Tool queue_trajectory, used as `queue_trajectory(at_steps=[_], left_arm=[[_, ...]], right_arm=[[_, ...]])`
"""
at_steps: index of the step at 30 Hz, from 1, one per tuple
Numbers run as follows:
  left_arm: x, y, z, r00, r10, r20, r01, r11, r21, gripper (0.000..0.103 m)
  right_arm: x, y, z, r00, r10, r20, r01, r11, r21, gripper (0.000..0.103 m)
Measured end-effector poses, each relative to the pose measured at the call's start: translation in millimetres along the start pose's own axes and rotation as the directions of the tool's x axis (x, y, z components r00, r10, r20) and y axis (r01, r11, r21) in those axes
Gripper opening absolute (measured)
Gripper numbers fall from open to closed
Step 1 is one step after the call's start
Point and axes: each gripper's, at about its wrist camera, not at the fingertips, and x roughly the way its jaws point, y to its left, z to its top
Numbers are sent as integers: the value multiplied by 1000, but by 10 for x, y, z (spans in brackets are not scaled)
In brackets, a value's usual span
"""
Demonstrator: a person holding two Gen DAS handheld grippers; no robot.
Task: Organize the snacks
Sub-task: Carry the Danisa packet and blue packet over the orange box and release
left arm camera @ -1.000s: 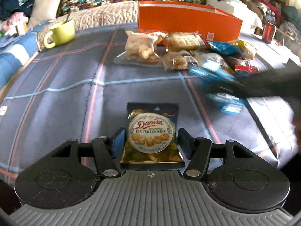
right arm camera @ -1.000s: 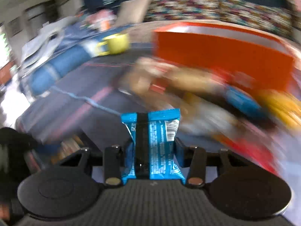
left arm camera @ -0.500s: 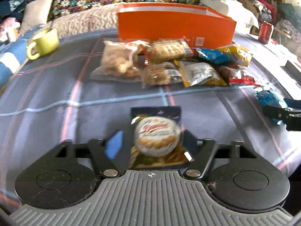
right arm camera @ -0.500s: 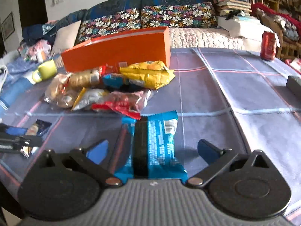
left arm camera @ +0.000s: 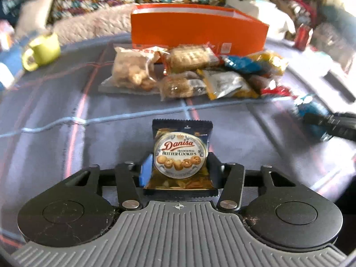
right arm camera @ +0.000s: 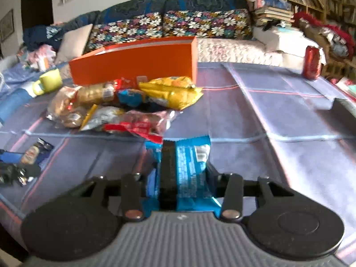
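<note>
Two packets are re-clamped after a brief release: the dark Danisa butter-cookie pouch [left arm camera: 180,155] in the closing left gripper [left arm camera: 179,169], the blue foil wrapper [right arm camera: 184,169] in the right gripper [right arm camera: 181,178]. Both are held low over the plaid cloth [left arm camera: 77,146], short of the orange cardboard box [left arm camera: 198,27]; sorting is judged unfinished.

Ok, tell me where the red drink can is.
In the right wrist view, the red drink can stands upright at the far right of the plaid-covered surface, apart from the snack pile, right of the orange box.
</note>
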Motion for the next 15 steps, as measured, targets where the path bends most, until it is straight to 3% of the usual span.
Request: queue_trajectory(at_steps=[2, 7, 11, 15], left_arm=[[-76, 119, 80, 998, -66, 23, 67, 997, -44, 8], [-247, 180, 441, 991, -70, 111, 73, 997, -26, 8], [-198, 219, 1013, 982, -77, 175, 82, 996, -23, 8], [66, 214, 1721, 971, -76, 226, 80, 997, -8, 9]], right_arm=[[-71, -39, 8, 1000, 28, 2, -28, 999, 26, 45], [-277, -95, 280, 991, 115, 72, -121, 989, 89, 45], [-190, -36, 845, 972, 176, 153, -186, 981, 54, 45], [174, 53, 1477, 960, 186, 208, -186, 982, -18, 45]])
